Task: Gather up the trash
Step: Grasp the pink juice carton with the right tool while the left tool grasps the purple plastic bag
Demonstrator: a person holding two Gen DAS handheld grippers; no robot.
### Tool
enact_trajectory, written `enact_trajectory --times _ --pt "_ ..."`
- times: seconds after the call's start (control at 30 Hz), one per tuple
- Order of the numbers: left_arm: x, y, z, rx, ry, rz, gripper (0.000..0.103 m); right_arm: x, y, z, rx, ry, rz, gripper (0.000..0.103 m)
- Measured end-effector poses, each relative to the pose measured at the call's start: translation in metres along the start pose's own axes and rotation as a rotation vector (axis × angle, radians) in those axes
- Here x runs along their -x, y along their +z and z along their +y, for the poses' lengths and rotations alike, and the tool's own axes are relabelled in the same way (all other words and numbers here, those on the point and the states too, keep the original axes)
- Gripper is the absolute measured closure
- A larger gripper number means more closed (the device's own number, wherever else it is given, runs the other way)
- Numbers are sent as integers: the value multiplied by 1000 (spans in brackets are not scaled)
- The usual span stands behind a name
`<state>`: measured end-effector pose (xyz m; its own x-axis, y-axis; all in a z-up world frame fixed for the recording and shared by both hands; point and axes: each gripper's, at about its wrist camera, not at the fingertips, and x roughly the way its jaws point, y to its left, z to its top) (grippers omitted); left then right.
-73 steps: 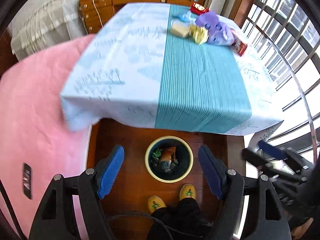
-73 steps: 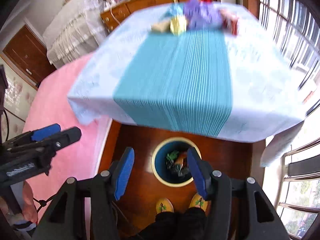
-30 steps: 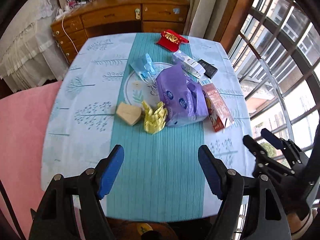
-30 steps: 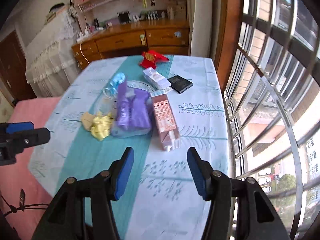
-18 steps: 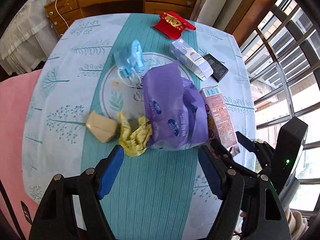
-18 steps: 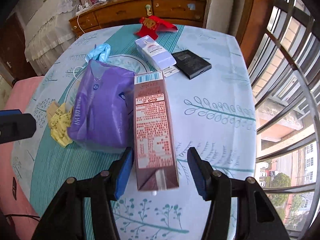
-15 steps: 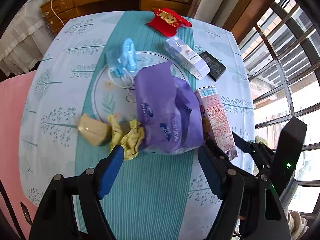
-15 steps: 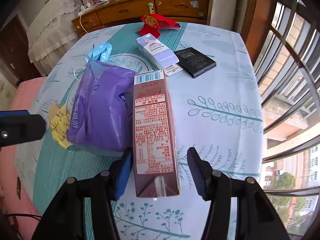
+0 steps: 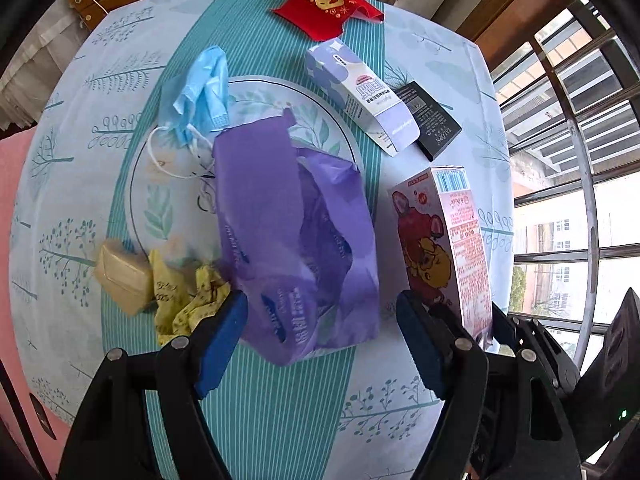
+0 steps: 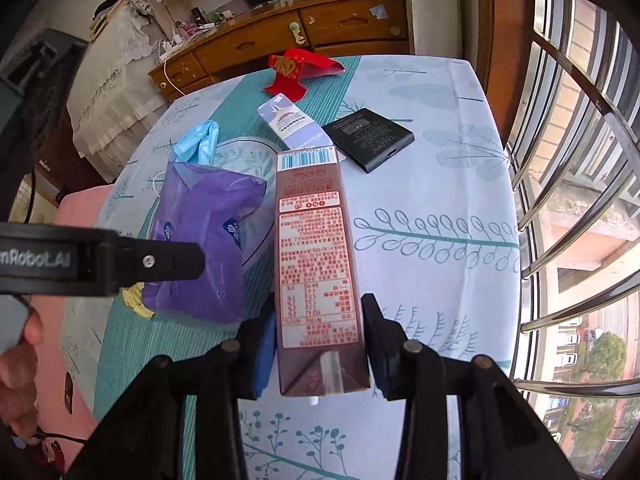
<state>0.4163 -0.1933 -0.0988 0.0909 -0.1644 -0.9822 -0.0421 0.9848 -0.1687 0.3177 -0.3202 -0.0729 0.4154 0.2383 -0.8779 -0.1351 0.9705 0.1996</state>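
While the right gripper (image 10: 320, 336) closes on the carton's (image 10: 316, 256) near end on the worktop (image 10: 432, 184), beside the bag (image 10: 204, 236), it could tip; the left gripper (image 9: 320, 336) hovers wide open, empty.

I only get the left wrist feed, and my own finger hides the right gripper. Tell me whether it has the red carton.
Observer: Yes. In the right wrist view the right gripper has its jaws pressed against both long sides of the carton, near its closest end.
Operator: Describe that end.
Observer: It is the folded brown end, with a white straw lying across it.
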Motion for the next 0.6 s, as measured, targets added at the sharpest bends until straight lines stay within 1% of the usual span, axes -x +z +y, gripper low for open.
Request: enact_trajectory --times 0.13,0.23,0.3,0.33,0.37,0.47,0.53,0.6 --pt "-15 8 -4 7 42 28 28 -4 -3 -2 -10 6 19 63" --pt "-25 13 -3 22 53 46 29 -8 -5 -2 -8 12 30 63" --pt "-30 15 -3 27 61 45 42 -8 -6 -1 -1 10 28 63" --pt "-33 16 -2 26 60 50 56 -8 -6 -1 -2 12 28 63" --pt "-36 16 0 30 54 55 66 -8 -6 -1 -3 13 27 63" --pt "-36 15 3 37 46 38 89 -8 -5 -1 -4 13 28 63" --pt "-32 13 5 42 35 23 96 -8 -5 -1 -5 12 29 63" --pt "-24 11 8 47 17 -1 97 -7 -6 -1 -11 13 29 64"
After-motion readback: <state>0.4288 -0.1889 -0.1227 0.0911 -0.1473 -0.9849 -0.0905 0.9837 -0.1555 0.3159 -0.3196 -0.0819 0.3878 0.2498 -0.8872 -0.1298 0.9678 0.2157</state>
